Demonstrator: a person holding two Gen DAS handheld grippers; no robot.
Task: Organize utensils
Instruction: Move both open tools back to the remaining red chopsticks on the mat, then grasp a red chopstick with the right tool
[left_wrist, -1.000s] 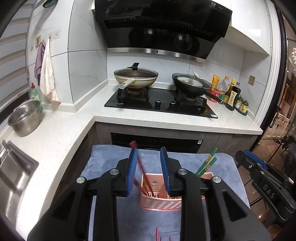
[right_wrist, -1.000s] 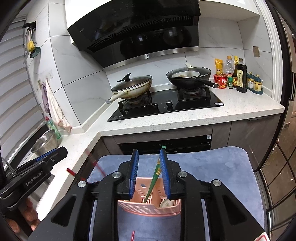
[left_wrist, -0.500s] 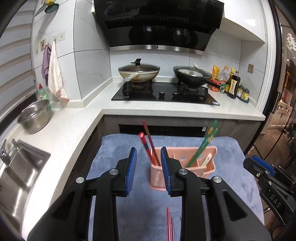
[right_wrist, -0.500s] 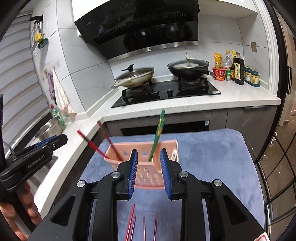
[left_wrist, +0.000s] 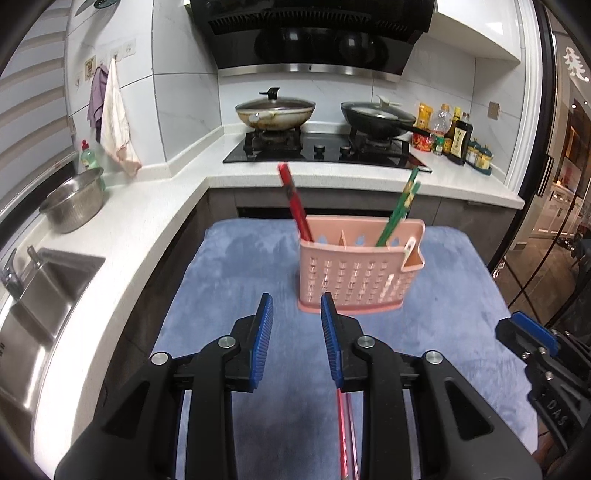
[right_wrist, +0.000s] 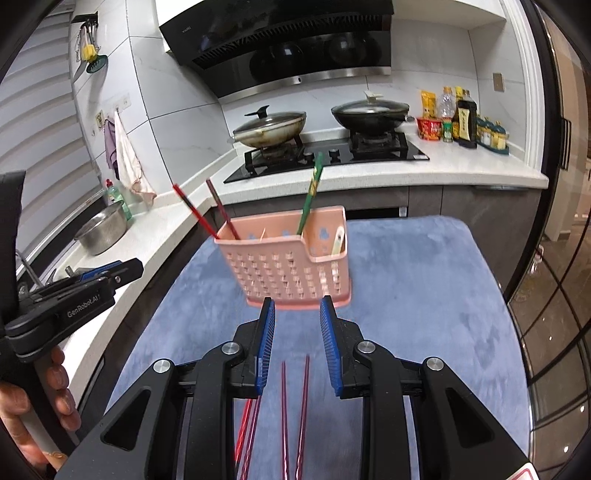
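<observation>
Both tongs pulled back from pink caddy, spread, empty, red chopsticks on mat below.

- The left tool is seen with its blue-padded jaws parted and nothing held between them, above a blue cloth spread over the surface.
- A pink perforated caddy is stood upright on the cloth, just beyond the right jaw.
- Red chopsticks are leaned in its left compartment, green chopsticks in a compartment further right.
- A white utensil is tucked in the small right-hand pocket.
- More red chopsticks are laid flat on the cloth, partly hidden under the right jaw.
- The right tool is glimpsed at the right edge; its jaws cannot be made out.
</observation>
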